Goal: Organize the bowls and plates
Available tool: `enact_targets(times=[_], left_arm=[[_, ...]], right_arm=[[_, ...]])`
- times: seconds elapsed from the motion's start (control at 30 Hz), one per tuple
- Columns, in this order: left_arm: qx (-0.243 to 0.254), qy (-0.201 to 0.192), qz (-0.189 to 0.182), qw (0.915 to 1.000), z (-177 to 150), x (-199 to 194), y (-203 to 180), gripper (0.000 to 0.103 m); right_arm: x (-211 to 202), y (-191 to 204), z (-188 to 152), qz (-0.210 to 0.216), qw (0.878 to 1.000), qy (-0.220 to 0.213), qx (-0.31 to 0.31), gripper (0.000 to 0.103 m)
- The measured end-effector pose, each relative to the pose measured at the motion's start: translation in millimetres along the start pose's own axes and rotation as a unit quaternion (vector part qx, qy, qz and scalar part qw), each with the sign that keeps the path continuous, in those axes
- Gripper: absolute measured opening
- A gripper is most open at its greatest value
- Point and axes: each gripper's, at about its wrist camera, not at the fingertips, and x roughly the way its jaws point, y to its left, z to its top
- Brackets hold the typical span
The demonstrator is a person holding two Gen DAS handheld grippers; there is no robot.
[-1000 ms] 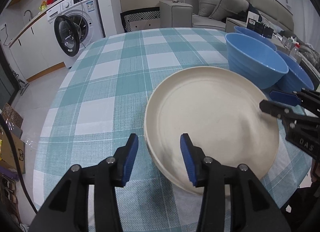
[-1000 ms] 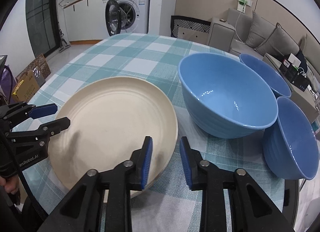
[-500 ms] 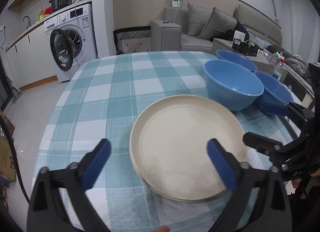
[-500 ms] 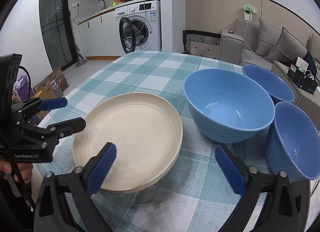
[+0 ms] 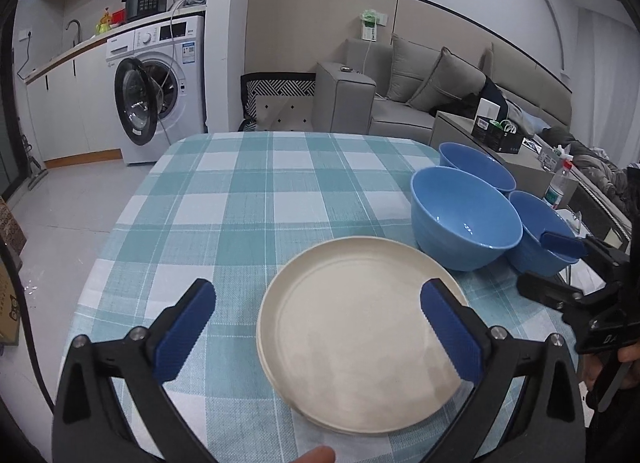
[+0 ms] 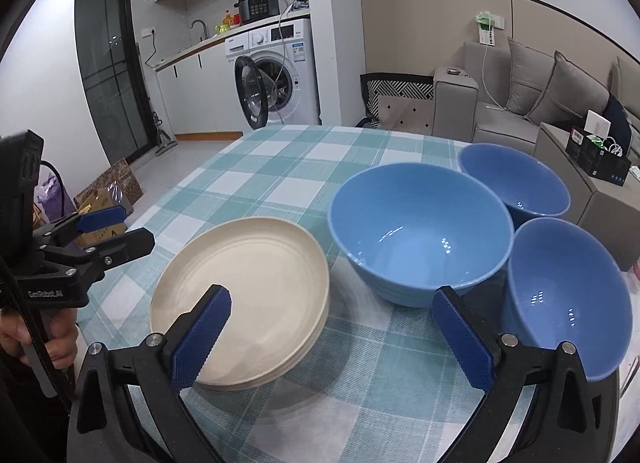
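- Left gripper, black frame with blue ribbed pads: jaws spread wide after just opening, nothing clamped, hovering over the near edge of the plates.
- Right gripper, same build: also gaping after opening up, gripping nothing.
- Stack of round cream plates lies flat on the teal-and-white checked tablecloth, near the front edge.
- Three glossy blue bowls sit clustered just right of the plates: big one, far one, near one.
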Motion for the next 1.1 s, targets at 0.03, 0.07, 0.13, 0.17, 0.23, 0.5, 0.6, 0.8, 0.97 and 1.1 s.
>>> enact_targets(times=[0.03, 0.07, 0.13, 0.17, 0.23, 0.5, 0.6, 0.8, 0.97, 1.1], left_arm=[[0.001, -0.002, 0.003, 1.0, 2.5, -0.4, -1.7, 0.103], [0.002, -0.005, 0.005, 1.0, 5.6, -1.3, -3.6, 0.103], [0.006, -0.011, 0.006, 0.9999, 12.1, -3.8, -8.8, 0.103], [0.009, -0.016, 0.005, 0.9998, 15.4, -5.4, -11.7, 0.103], [0.017, -0.023, 0.005, 0.9996, 22.9, -7.8, -18.0, 0.103], [0.035, -0.042, 0.005, 0.9985, 52.3, -10.0, -46.0, 0.103], [0.042, -0.047, 0.005, 0.998, 61.1, -9.1, -55.9, 0.103], [0.044, -0.051, -0.004, 0.9977, 77.2, -2.0, -71.9, 0.103], [0.038, -0.052, -0.013, 0.9979, 90.3, 6.4, -80.1, 0.103], [0.032, -0.051, -0.02, 0.998, 99.9, 13.0, -87.1, 0.103]], right_arm=[[-4.5, -4.1, 1.9, -0.003, 1.0, -0.006, 0.002, 0.102], [-8.2, -7.9, 3.9, -0.004, 1.0, -0.01, 0.005, 0.102], [-17.3, -15.1, 7.2, -0.006, 1.0, -0.019, 0.01, 0.102], [-22.5, -18.5, 8.9, -0.007, 1.0, -0.025, 0.01, 0.102], [-32.3, -24.7, 12.3, -0.01, 0.999, -0.037, 0.013, 0.102], [-58.7, -48.6, 24.0, -0.022, 0.998, -0.058, 0.021, 0.102], [-70.0, -61.5, 25.5, -0.022, 0.997, -0.07, 0.032, 0.102], [-95.2, -96.1, 31.0, -0.024, 0.993, -0.096, 0.068, 0.102], [-113.7, -122.9, 36.1, -0.02, 0.99, -0.108, 0.088, 0.102], [-128.5, -141.6, 38.6, -0.035, 0.988, -0.115, 0.092, 0.102]])
